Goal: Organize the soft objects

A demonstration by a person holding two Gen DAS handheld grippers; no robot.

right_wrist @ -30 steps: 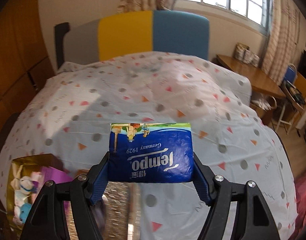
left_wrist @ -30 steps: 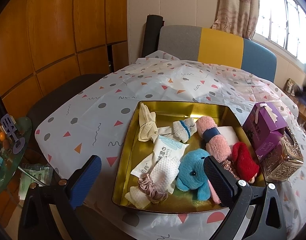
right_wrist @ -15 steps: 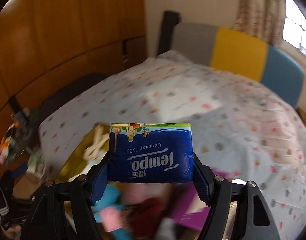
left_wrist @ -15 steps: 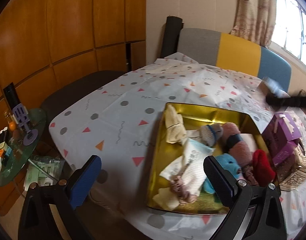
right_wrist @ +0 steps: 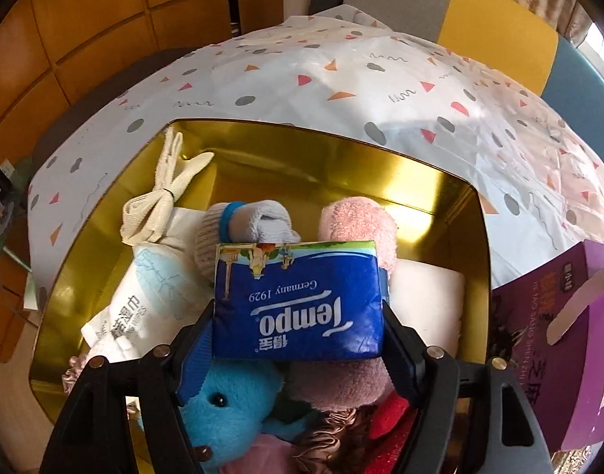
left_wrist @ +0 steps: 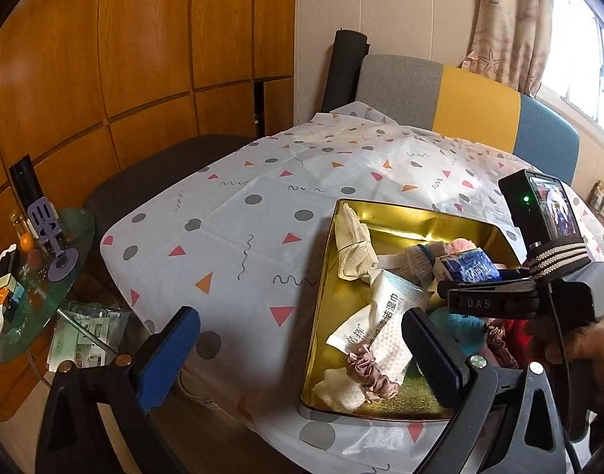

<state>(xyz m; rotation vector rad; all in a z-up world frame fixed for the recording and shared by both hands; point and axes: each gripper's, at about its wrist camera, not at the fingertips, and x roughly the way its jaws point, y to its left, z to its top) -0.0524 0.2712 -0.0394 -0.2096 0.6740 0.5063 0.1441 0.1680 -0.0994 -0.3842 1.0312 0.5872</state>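
My right gripper [right_wrist: 298,330] is shut on a blue Tempo tissue pack [right_wrist: 298,300], gripped by its two sides. It hangs low over the gold tin [right_wrist: 341,150], above a pink plush [right_wrist: 357,229], a blue plush [right_wrist: 231,407] and a rolled sock [right_wrist: 242,225]. The left wrist view shows the same right gripper [left_wrist: 483,276] with the tissue pack [left_wrist: 469,268] inside the gold tin's [left_wrist: 321,296] right half. My left gripper [left_wrist: 298,324] stands open near the tin's front left corner, with nothing between its fingers.
The tin also holds a wet wipes pack [right_wrist: 144,296], a cream cloth bow [right_wrist: 164,197], a scrunchie [left_wrist: 369,371] and a red soft item [right_wrist: 392,414]. A purple box [right_wrist: 558,335] stands right of the tin. A cluttered glass side table [left_wrist: 37,276] is far left.
The right gripper swung with the tissue pack from over the bare tablecloth to low over the tin. The left view shifted left, so the tin now sits further right.
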